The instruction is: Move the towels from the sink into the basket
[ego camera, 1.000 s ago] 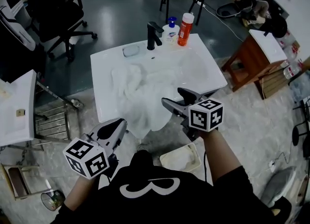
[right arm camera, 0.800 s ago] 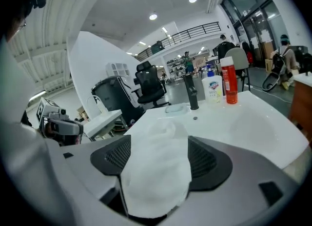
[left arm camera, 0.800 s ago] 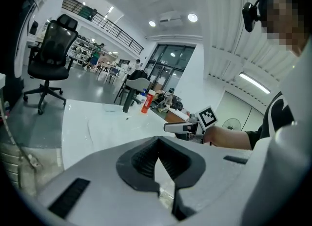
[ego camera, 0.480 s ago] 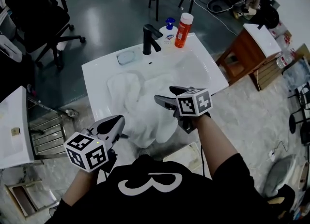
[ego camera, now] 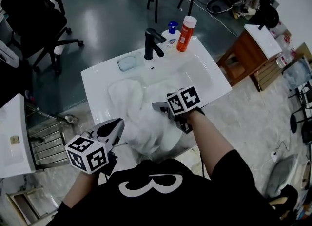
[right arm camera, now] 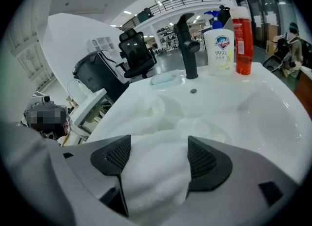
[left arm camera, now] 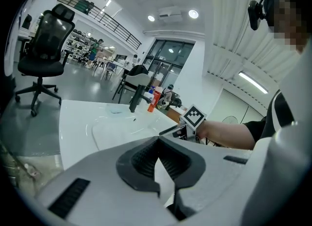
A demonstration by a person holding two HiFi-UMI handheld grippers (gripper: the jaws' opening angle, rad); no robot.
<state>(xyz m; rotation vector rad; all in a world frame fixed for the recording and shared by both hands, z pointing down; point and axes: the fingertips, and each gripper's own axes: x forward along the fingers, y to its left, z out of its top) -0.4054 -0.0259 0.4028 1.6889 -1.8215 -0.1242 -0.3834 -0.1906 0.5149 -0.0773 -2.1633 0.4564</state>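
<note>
Head view, looking steeply down on a white sink (ego camera: 97,81) standing on a grey floor. A heap of white towels (ego camera: 146,117) fills the left and near part of the basin, and one fold hangs over the near rim towards the person.

The right gripper (right arm camera: 157,147) reaches over the near rim into the basin. Its jaws stand apart, and a thick bulge of white towel fills the gap between the two dark ribbed pads. The left gripper (left arm camera: 157,144) is held off the near left corner of the sink, clear of the towels. Its jaws meet at the tips and nothing is between them.

Along the far rim, from left to right: a pale blue soap dish (ego camera: 127,64), a black faucet (ego camera: 152,43), a white pump bottle (right arm camera: 219,44) with a blue pump, and an orange-red bottle (right arm camera: 242,34) with a white cap. The pump bottle carries a blue shield logo above "99.9%" (the smaller print is too small to read). The label on the orange-red bottle cannot be read.

A black office chair (ego camera: 34,10) stands far left of the sink. A small wooden table (ego camera: 246,54) with a white top stands to the right.
</note>
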